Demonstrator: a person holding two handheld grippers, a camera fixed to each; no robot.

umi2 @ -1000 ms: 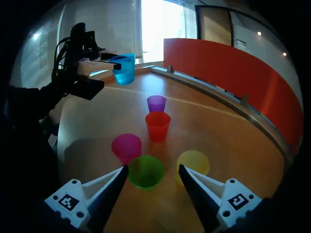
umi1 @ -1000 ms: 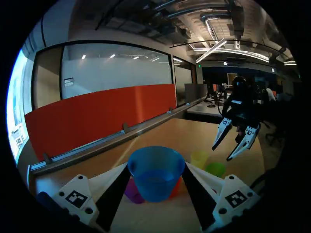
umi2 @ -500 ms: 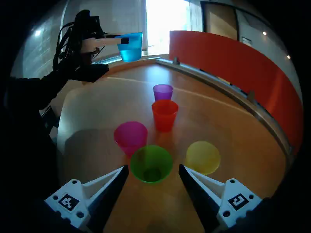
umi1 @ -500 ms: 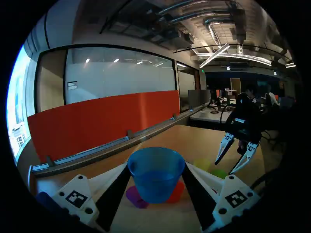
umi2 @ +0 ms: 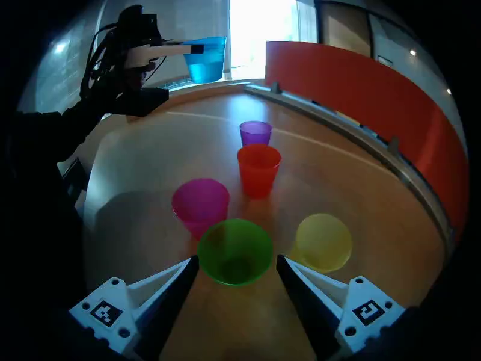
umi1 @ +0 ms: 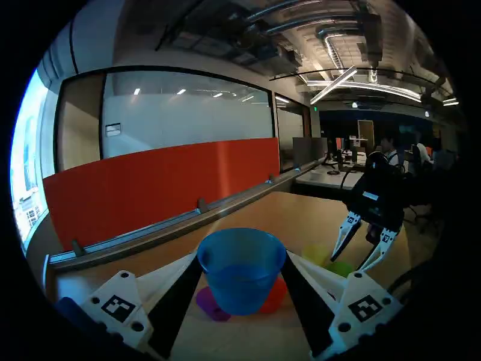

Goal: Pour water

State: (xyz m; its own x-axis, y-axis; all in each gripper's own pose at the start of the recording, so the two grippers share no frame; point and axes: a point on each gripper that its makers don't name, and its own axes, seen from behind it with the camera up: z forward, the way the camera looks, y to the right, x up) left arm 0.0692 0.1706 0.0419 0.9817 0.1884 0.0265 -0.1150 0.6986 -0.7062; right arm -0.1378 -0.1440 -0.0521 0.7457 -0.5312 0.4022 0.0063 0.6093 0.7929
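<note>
My left gripper [umi1: 242, 255] is shut on a blue cup [umi1: 242, 272] held upright in the air; its lower half looks darker, like water. From the right gripper view, the blue cup [umi2: 205, 58] hangs beyond the far end of the cup group. A purple cup [umi2: 255, 132], an orange cup [umi2: 258, 169], a pink cup [umi2: 201, 204], a yellow cup [umi2: 323, 242] and a green cup [umi2: 235, 250] stand on the wooden table [umi2: 150, 162]. My right gripper [umi2: 235, 260] is open, its fingertips on either side of the green cup's near rim, apart from it.
An orange divider panel [umi2: 373, 102] with a metal rail runs along the table's far side. A dark sleeve [umi2: 54, 138] carries the left gripper. Beyond the right gripper [umi1: 364, 243], more desks stretch into the office.
The right gripper has come forward, so the green cup now sits nearer its fingertips. The left gripper has carried the blue cup higher and closer to the cup row.
</note>
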